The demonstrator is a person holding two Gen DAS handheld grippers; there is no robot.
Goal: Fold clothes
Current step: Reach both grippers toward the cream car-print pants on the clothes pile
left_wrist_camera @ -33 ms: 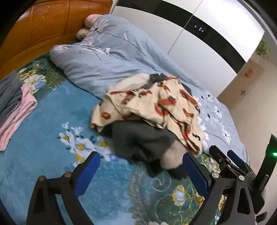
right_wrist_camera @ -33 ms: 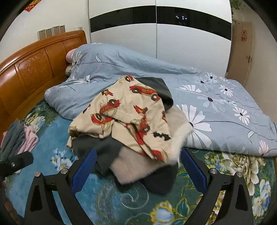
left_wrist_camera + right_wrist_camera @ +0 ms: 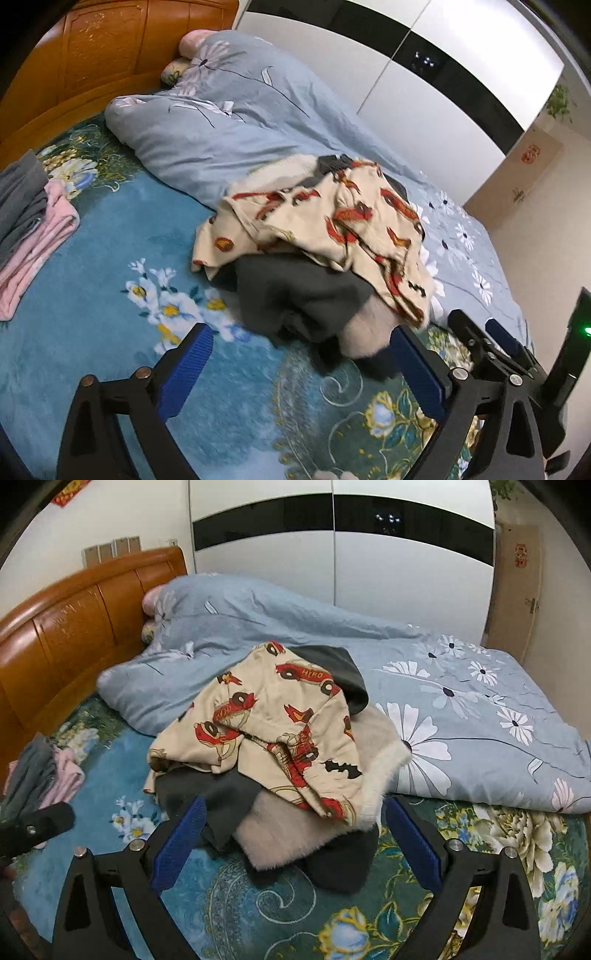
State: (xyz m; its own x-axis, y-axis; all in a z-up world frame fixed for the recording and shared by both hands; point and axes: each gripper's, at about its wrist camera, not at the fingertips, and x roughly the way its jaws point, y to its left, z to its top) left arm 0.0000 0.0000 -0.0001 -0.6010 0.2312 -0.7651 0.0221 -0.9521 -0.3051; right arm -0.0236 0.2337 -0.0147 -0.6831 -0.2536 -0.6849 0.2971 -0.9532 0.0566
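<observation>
Your left gripper hangs over the blue floral bedspread with its blue-padded fingers spread wide and nothing between them. Your right gripper is likewise released, its pads apart and empty, facing the heap of unfolded clothes.

That heap sits in the middle of the bed, its far side leaning against the rolled grey-blue quilt. On top lies the cream garment with red cartoon prints, crumpled and draped over the rest. Under it, toward you, a dark grey garment spills onto the bedspread, and a pale fluffy piece pokes out just beside it.

At the bed's left edge near the wooden headboard, a grey folded item rests on a pink folded item, well apart from the heap.
</observation>
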